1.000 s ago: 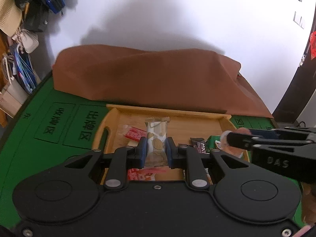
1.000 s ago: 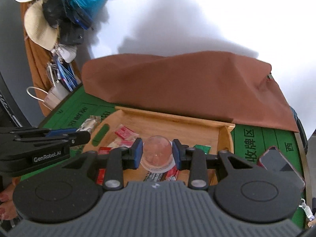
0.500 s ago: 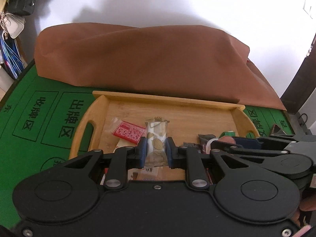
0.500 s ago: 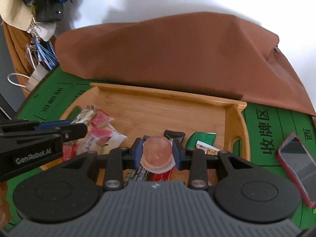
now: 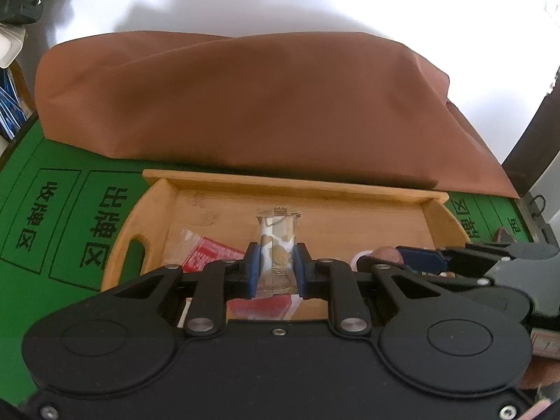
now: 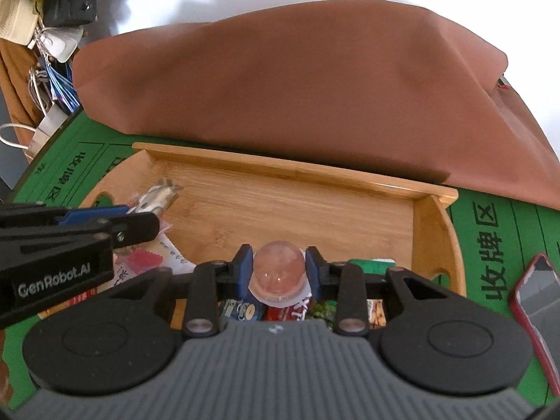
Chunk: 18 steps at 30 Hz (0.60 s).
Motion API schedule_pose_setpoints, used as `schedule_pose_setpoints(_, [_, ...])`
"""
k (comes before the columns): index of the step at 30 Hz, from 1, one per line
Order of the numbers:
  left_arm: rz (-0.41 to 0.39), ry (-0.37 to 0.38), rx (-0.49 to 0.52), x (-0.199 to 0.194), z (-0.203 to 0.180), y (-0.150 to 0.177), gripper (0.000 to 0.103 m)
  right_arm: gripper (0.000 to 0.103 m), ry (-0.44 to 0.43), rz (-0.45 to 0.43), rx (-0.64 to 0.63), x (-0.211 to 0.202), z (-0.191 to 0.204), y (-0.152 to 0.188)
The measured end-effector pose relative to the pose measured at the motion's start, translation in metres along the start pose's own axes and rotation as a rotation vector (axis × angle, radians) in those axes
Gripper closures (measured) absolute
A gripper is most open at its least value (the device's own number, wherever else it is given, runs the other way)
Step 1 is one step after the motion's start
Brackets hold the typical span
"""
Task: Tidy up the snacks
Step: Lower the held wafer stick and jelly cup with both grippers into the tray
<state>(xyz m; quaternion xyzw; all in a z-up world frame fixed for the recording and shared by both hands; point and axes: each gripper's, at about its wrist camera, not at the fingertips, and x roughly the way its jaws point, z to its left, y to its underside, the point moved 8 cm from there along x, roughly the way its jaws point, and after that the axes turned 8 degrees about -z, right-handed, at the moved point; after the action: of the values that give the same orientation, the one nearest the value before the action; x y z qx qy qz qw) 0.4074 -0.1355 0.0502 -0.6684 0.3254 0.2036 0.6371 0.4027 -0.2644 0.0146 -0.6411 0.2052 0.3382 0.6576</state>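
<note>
Both hands dropped and pushed fwd vs 1 s back: wooden tray (image 5: 434, 231) now fills more of each view, wall clutter mostly out of frame.

L gripper (image 5: 276, 269) clamped narrow on clear biscuit packet (image 5: 278, 241), upright, long axis vertical, crimped top seal above the pads. R gripper (image 6: 278, 273) clamped a bit wider on pink jelly cup (image 6: 278, 269), dome up, foil rim at the bottom.

Key relation: both loads hang over the tray's near half, bare floor just ahead and below. L sits on the tray's left side over red sachets (image 5: 210, 253); R on the right over mixed wrappers (image 6: 290, 311). Each nearer its own side, so prob. a straight lower + release.

Materials: packet = thin crinkly film, will flop over. Cup = rigid smooth plastic, rounded, may roll. Tray = bamboo, raised rim, cut-out handles. Green felt mat (image 5: 45, 224) under it, brown cloth (image 6: 297, 80) heaped behind. Red-cased phone (image 6: 535, 297) on the mat just right of the tray.
</note>
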Motion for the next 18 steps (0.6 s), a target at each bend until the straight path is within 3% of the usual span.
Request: schedule_pose_setpoints(18, [0.049,0.007,-0.006,0.052,-0.01,-0.007,0.083,0.062,0.065,-0.03,-0.08,0.011,-0.015,-0.007])
